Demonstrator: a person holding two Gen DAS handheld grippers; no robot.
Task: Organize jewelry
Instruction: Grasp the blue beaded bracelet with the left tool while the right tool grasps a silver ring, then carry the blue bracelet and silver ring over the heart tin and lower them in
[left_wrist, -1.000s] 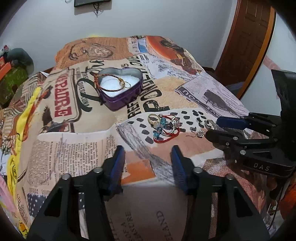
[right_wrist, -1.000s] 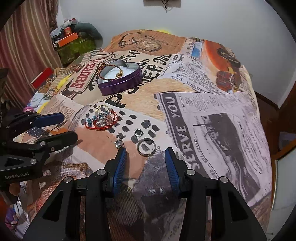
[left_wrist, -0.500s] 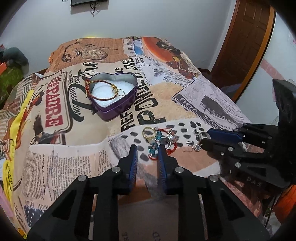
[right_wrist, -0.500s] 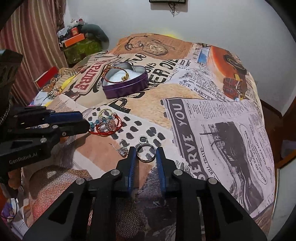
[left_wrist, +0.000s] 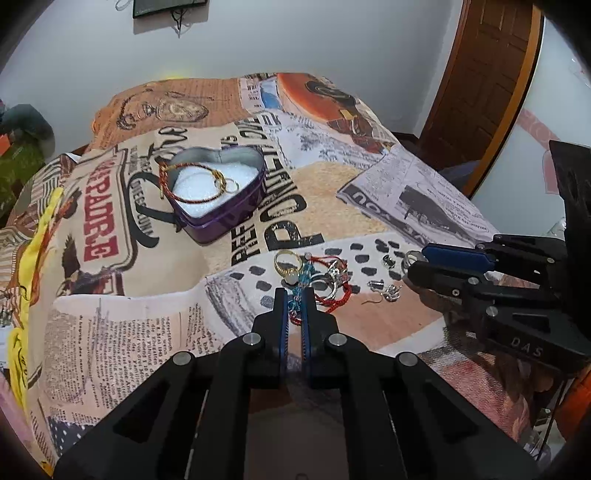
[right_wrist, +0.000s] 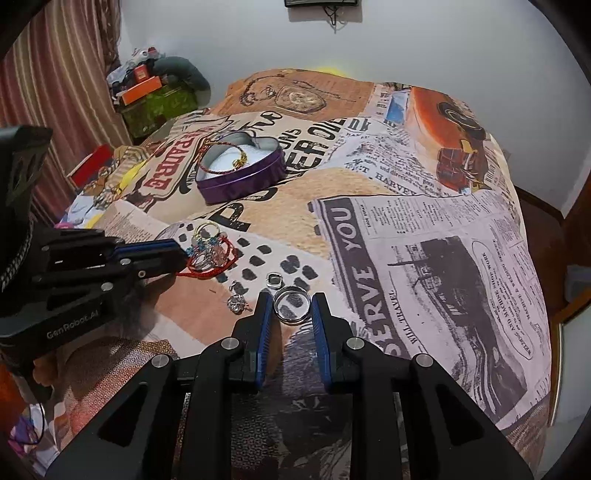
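A purple heart-shaped tin with white padding holds a red cord bracelet with a gold ring. It also shows in the right wrist view. A pile of jewelry with a gold ring, blue beads and red cord lies on the bedspread. My left gripper is nearly shut, its tips at the blue beads of the pile. My right gripper is narrowly open, a finger on each side of a silver ring. A small square ring and an earring lie nearby.
The bed is covered by a newspaper-print spread. A wooden door stands right of the bed. Boxes and clutter sit by a striped curtain at the left. A white wall is behind the bed.
Both grippers have narrowed from wide open. The left has closed in on the blue beads in the pile. The right has moved forward around the silver ring.
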